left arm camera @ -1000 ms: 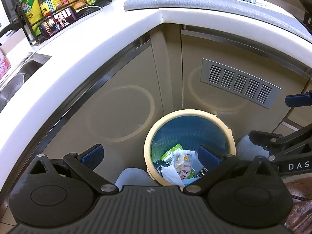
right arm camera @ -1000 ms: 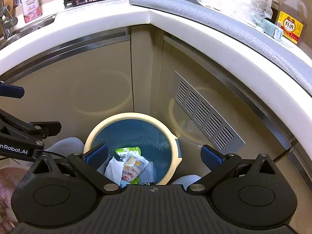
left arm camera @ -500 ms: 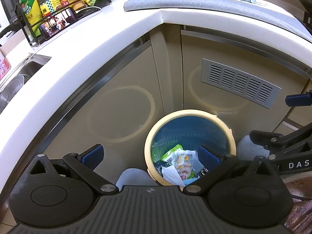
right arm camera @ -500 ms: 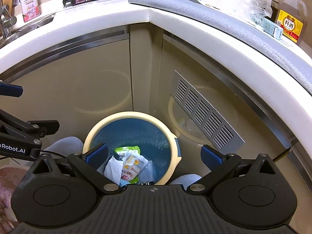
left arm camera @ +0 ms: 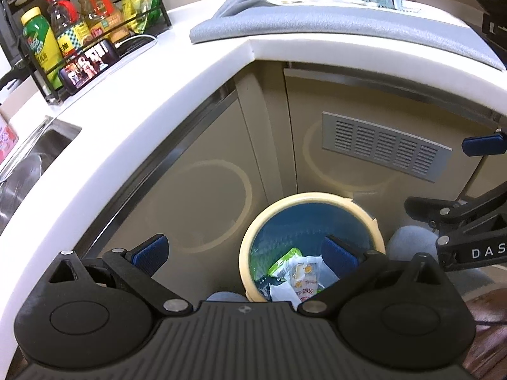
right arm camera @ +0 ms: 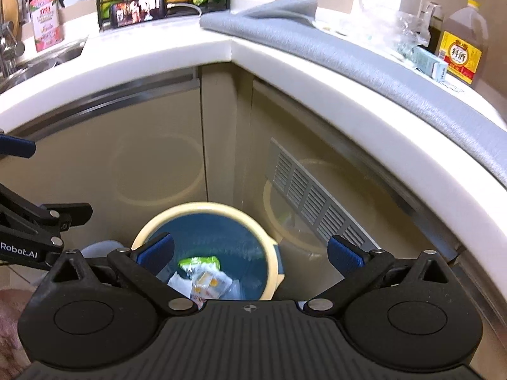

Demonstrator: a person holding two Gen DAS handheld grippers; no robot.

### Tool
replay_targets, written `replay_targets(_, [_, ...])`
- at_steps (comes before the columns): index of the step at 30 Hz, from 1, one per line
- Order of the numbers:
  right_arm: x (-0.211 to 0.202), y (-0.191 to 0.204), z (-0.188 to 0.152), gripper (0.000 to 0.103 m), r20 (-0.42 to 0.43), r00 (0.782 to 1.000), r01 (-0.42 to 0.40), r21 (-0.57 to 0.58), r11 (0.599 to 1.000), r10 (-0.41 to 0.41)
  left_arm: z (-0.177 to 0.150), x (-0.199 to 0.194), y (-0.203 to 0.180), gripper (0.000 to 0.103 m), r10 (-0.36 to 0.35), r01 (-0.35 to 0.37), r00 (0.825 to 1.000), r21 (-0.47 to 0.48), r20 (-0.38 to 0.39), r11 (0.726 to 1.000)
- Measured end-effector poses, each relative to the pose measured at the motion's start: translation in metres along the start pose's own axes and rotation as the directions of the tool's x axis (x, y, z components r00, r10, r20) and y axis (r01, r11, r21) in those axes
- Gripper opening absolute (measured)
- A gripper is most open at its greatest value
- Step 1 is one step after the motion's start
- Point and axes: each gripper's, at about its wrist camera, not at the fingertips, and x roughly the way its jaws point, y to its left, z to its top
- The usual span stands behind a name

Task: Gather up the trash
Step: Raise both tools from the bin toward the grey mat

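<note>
A round bin with a cream rim [left arm camera: 312, 199] [right arm camera: 202, 210] and a blue liner stands on the floor in the cabinet corner. Several wrappers [left arm camera: 298, 277] [right arm camera: 206, 277], green, white and orange, lie inside it. My left gripper [left arm camera: 244, 250] hangs above the bin's left side, open and holding nothing. My right gripper [right arm camera: 250, 250] hovers over the bin's right side, open and holding nothing as well. Each gripper shows at the edge of the other's view.
A white counter [left arm camera: 133, 107] [right arm camera: 332, 72] wraps around the corner above the bin, with a grey mat [right arm camera: 317, 44] on it. A bottle rack [left arm camera: 79, 25], a phone [right arm camera: 139, 9], a sink [left arm camera: 28, 164], a wine jug [right arm camera: 462, 41] and clear plastic litter [right arm camera: 399, 28] sit on top. A vent grille [left arm camera: 383, 145] is on the cabinet.
Both views have tilted upward, showing more of the counter top. The bin sits lower in both frames. Both grippers stay open.
</note>
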Motion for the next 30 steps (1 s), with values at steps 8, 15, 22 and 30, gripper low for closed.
replay_targets(8, [-0.013, -0.026, 0.018, 0.103, 0.067, 0.998, 0.001, 0.057, 0.998, -0.005, 0.027, -0.009, -0.010, 0.103, -0.041, 0.040, 0.999, 0.031, 0.034, 0.999])
replay_targets(15, [-0.035, -0.063, 0.050, 0.103, 0.194, 0.980, 0.016, 0.121, 0.992, -0.040, 0.063, -0.019, -0.018, 0.103, -0.060, 0.053, 0.994, 0.071, 0.093, 0.996])
replay_targets(22, [-0.022, -0.122, 0.092, 0.103, 0.288, 0.940, 0.126, 0.213, 0.969, -0.185, 0.109, -0.021, -0.020, 0.103, -0.047, 0.036, 0.988, 0.076, 0.146, 0.996])
replay_targets(30, [0.032, -0.209, 0.148, 0.103, 0.255, 0.877, 0.277, 0.425, 0.862, -0.408, 0.140, -0.013, -0.015, 0.103, -0.017, 0.011, 0.989, 0.044, 0.145, 0.999])
